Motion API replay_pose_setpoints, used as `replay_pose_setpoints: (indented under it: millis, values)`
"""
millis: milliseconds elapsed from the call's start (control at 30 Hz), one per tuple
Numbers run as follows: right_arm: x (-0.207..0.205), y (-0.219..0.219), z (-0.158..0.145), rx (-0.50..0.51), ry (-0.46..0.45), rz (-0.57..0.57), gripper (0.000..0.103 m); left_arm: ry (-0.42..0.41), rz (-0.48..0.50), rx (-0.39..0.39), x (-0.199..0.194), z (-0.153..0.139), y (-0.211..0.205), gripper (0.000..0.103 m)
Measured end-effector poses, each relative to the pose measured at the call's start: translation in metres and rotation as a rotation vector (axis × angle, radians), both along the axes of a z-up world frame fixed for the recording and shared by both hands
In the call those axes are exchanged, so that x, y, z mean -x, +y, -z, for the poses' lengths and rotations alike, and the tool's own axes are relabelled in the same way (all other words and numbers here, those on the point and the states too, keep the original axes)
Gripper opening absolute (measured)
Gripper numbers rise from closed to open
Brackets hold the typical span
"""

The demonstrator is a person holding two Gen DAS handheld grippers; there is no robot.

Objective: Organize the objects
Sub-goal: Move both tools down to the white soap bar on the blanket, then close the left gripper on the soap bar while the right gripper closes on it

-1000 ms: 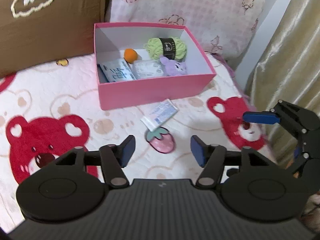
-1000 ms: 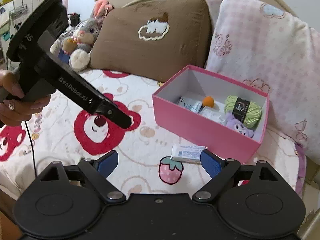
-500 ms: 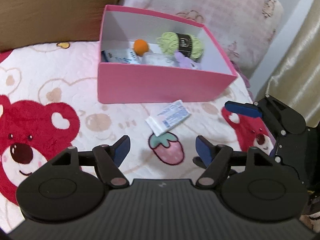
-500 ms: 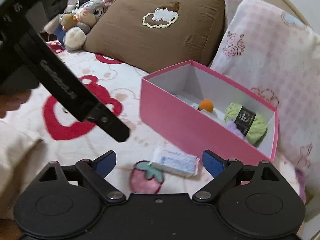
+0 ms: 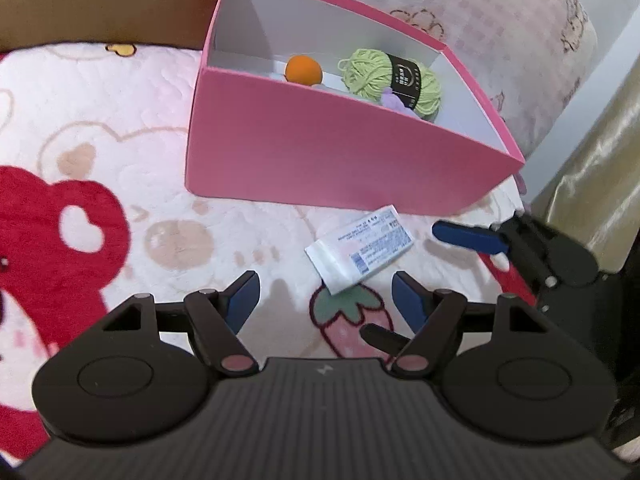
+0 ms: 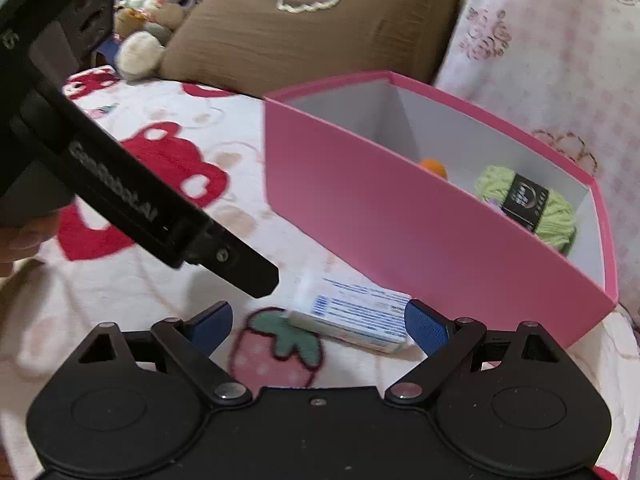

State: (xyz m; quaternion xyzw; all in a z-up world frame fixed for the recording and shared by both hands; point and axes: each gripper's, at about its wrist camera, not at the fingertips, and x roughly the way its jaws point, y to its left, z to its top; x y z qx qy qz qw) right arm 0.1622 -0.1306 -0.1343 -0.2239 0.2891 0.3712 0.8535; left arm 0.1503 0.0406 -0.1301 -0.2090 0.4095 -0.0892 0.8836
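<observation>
White packet [image 5: 360, 255] flat on the bed [image 5: 120, 120], just before the pink box [image 5: 340, 156], one corner over a printed strawberry [image 5: 348, 320]; blue print too small to read. Left tool [image 5: 324, 300] spread wide, empty; right tool [image 6: 318, 326] likewise parted, empty, packet between its tips. "GenRobot.AI" on the left tool's side, blurred. Inside the box: green yarn [image 5: 394, 80] with unreadable black band, orange ball [image 5: 304, 70], purple item mostly hidden behind the wall.
</observation>
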Motion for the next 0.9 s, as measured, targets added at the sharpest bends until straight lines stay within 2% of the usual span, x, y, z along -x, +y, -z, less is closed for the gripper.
replay_pose_setpoints:
  millis: [200,367,533,567,633,667,733,900]
  values:
    - [-0.021,-0.015,0.025,-0.097,0.112,0.1,0.095,0.007,-0.01,0.037,-0.015,0.016,-0.003,0.07]
    - [-0.029,-0.019,0.034,-0.139,0.131,0.105,0.095,0.02,-0.003,0.037,-0.019,0.024,-0.006,0.065]
    - [-0.028,-0.022,0.031,-0.172,0.141,0.073,0.094,0.027,-0.008,0.037,-0.024,0.03,-0.009,0.05]
    - [-0.027,-0.024,0.03,-0.183,0.149,0.064,0.092,0.027,-0.008,0.042,-0.025,0.031,-0.009,0.049]
    - [-0.027,-0.027,0.027,-0.199,0.175,0.06,0.092,0.024,-0.003,0.059,-0.026,0.031,-0.01,0.038]
    - [-0.027,-0.028,0.026,-0.206,0.194,0.052,0.092,0.025,0.002,0.074,-0.026,0.031,-0.01,0.037]
    - [-0.023,-0.028,0.023,-0.213,0.232,0.023,0.092,0.033,-0.001,0.116,-0.025,0.032,-0.009,0.037]
    - [-0.02,-0.022,0.021,-0.179,0.221,0.021,0.092,0.06,-0.04,0.147,-0.026,0.038,-0.005,0.037]
